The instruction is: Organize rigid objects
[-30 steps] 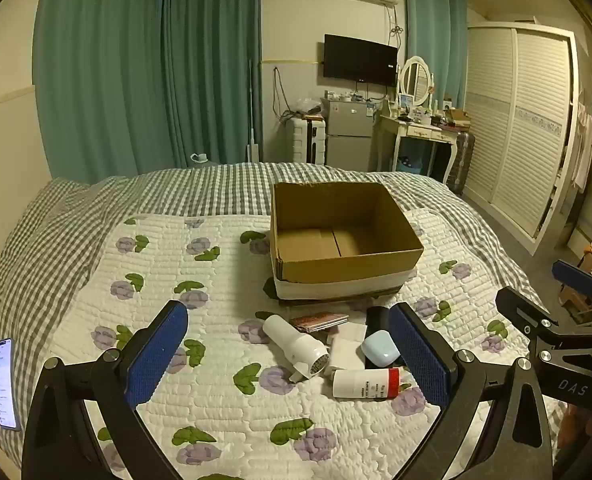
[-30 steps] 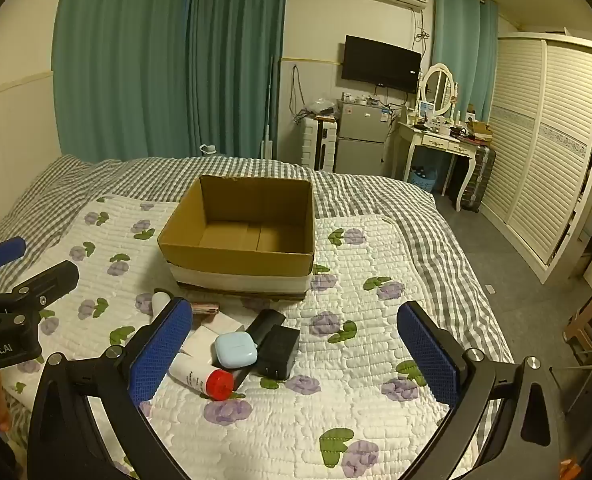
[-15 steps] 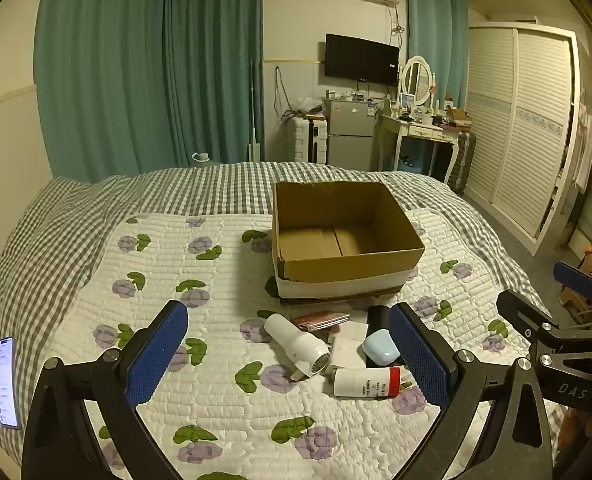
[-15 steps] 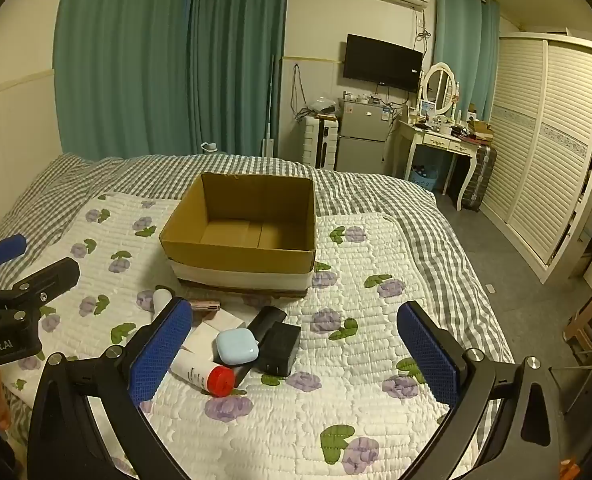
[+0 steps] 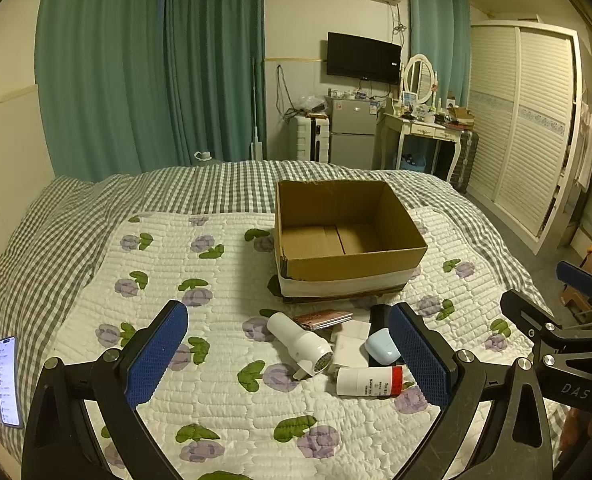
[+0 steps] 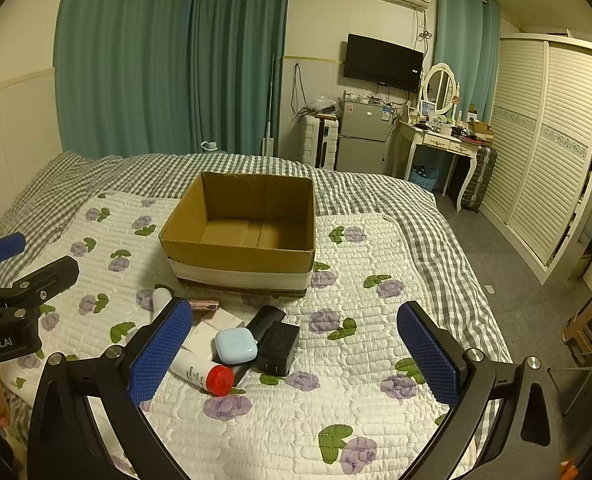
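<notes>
An open, empty cardboard box (image 5: 347,236) (image 6: 240,232) stands on the quilted bed. In front of it lies a cluster: a white cylindrical device (image 5: 299,342), a white tube with a red cap (image 5: 369,381) (image 6: 202,372), a light blue case (image 5: 381,351) (image 6: 236,346), a black charger (image 6: 278,346), a black bar (image 6: 266,320), a white box (image 6: 216,322) and a pink flat item (image 5: 323,319). My left gripper (image 5: 288,356) is open and empty, just before the cluster. My right gripper (image 6: 294,354) is open and empty, to the cluster's right.
A phone (image 5: 8,380) lies at the bed's left edge. The quilt (image 5: 168,264) covers a checked sheet. Beyond the bed stand a fridge (image 5: 351,134), a dressing table (image 5: 423,128) and a wardrobe (image 5: 523,120). Floor lies to the right of the bed.
Both grippers have crept slightly forward and the view has shifted a little. The objects lie as before and both grippers stay open.
</notes>
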Available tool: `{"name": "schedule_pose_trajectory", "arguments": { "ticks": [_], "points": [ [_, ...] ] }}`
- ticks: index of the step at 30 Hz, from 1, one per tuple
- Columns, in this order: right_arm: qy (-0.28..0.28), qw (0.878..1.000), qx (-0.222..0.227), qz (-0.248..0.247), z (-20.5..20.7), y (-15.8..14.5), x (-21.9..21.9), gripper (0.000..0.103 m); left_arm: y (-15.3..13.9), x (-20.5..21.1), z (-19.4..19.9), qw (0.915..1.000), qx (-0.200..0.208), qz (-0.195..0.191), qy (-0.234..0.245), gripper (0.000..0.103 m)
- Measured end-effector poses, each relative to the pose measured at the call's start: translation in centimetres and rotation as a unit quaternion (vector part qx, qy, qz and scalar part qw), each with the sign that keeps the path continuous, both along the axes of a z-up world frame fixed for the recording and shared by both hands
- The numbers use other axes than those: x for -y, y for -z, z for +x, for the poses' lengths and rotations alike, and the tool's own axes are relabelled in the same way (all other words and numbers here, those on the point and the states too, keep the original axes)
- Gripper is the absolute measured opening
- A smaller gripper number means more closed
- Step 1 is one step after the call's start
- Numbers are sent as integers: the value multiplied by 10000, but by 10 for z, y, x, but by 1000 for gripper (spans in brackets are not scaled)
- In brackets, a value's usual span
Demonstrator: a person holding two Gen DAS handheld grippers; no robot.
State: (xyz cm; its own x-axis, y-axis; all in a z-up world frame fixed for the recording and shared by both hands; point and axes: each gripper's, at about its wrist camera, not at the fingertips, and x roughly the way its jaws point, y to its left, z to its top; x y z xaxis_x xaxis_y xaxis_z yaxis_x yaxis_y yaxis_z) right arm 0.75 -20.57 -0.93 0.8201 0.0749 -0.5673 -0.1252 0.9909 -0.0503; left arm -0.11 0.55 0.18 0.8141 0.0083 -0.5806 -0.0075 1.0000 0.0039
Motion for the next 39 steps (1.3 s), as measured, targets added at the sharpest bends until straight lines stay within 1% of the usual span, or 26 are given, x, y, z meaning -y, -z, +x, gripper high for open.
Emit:
{"name": "schedule_pose_trajectory", "arguments": {
  "ticks": [22, 39],
  "points": [
    [-40, 10000, -82, -33, 1, 7, -2, 103, 7, 0, 1, 10000, -36, 11, 0, 102],
    [-64, 9999, -79, -28, 0, 7, -3, 103, 7, 1, 0, 10000, -29, 9, -8, 102]
  ]
}}
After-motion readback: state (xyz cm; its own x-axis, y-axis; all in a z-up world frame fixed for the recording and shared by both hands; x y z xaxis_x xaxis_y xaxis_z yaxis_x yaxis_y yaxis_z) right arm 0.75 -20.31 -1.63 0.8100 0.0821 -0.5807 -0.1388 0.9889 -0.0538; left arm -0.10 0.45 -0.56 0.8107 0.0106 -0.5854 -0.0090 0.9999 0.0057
